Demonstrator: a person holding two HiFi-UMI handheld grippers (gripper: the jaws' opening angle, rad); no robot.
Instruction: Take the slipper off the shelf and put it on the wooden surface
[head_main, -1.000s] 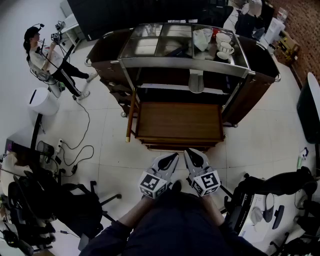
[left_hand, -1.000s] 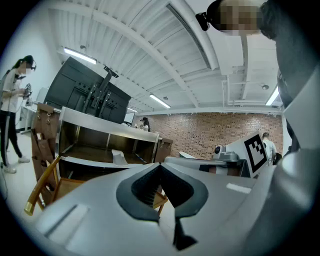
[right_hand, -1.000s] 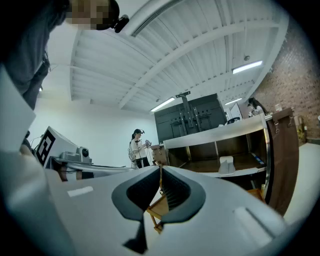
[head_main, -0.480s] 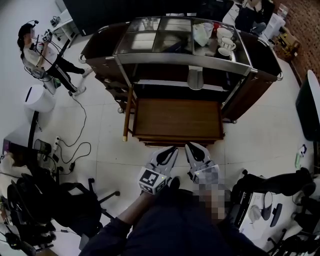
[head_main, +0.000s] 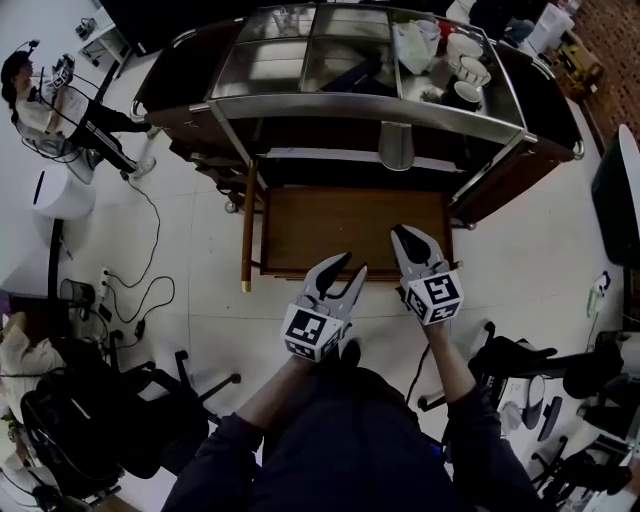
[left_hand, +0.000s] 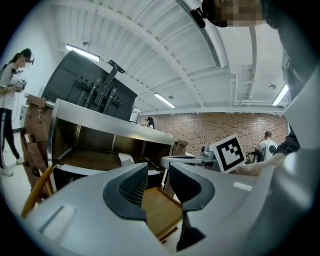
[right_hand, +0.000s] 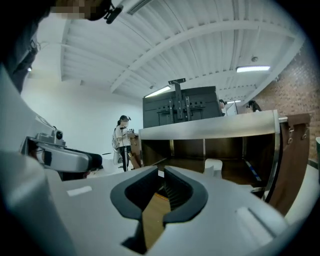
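The job is only just starting. The slipper (head_main: 396, 148) is lying on the shelf (head_main: 320, 156), under the shiny metal top of the cart (head_main: 350, 106), in the upper middle of the head view. Nothing is touching it yet. The wooden surface (head_main: 340, 228) is sitting just below it in the picture, near the middle, and nothing is lying on it.

The left gripper (head_main: 355, 264) is hanging over the near edge of the wood, in the lower middle. Its jaws are opening wide, and nothing is between them. The right gripper (head_main: 400, 234) is hanging over the right part of the wood. Its jaws are opening too, but only a thin gap is showing, and it is holding nothing.

I think the next move is reaching in under the metal top, getting the jaws around the slipper and squeezing. The right one is nearer to it but is needing a wider gap first.

Some cups (head_main: 466, 72) are standing on the cart top, in the upper right. I cannot tell what is in them.
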